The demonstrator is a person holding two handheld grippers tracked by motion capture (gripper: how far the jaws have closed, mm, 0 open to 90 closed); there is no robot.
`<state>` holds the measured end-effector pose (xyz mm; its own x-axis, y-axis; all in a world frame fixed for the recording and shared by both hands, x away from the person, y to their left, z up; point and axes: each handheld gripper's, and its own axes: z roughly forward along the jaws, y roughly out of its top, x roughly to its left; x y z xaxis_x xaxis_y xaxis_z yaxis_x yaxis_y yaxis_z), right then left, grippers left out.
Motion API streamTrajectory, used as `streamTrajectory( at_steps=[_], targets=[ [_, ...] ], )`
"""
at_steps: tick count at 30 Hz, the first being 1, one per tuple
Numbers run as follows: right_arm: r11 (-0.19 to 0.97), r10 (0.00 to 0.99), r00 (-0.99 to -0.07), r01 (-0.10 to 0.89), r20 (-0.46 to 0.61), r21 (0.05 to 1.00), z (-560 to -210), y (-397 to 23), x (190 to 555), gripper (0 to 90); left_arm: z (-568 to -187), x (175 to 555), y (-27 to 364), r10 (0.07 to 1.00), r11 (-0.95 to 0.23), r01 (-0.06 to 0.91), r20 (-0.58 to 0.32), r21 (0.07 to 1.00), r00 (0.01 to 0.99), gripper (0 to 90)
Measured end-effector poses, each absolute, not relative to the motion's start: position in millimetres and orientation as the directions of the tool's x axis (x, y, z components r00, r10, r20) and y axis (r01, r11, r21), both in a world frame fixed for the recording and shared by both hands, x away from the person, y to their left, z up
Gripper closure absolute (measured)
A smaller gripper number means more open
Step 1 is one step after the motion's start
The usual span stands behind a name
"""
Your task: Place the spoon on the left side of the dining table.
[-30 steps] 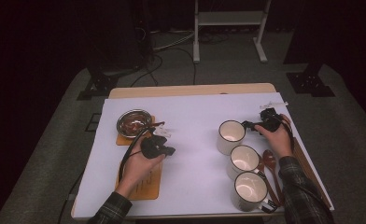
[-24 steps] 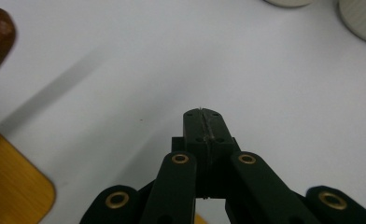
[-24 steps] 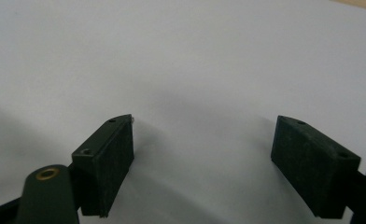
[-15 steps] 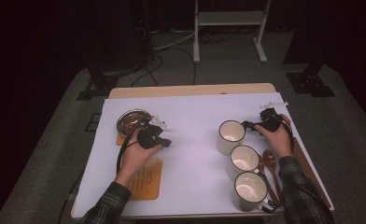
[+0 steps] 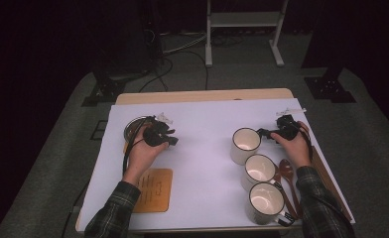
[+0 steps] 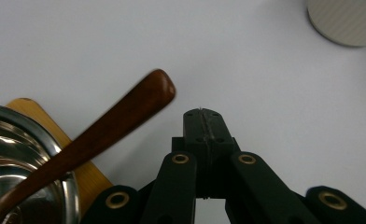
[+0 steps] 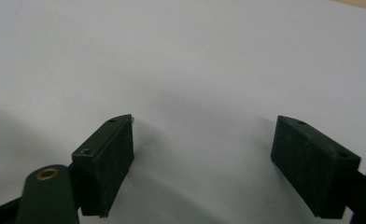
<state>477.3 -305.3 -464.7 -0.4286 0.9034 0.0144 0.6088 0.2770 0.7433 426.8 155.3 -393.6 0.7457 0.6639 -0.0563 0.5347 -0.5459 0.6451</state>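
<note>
On the white table, three mugs (image 5: 261,170), one metal bowl (image 5: 133,128) holding one spoon (image 6: 97,135), left gripper (image 6: 203,115) closed empty, right gripper (image 7: 202,154) apart.

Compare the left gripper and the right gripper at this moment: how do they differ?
The left gripper has its fingers pressed together with nothing between them; the right gripper has its fingers wide apart. The left sits by the metal bowl holding a wooden spoon; the right sits beside the farthest mug. Both are black and hand-held over the white sheet.

High view dim, dark surround, white table cover (image 5: 207,148) evenly lit from above; wooden spoon (image 6: 116,121) motion-blurred in left gripper view; soft jaw shadows in right gripper view, slightly soft focus.
</note>
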Motion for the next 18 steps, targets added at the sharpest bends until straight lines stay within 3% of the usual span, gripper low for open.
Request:
streamTrajectory(
  at_steps=[18],
  targets=[
    [0.276,0.904,-0.428,0.61,0.016,0.743,-465,-305,477,19.4,-390,461,168,0.716,-0.507,0.571,-0.054,0.646,0.696,90.0]
  ],
)
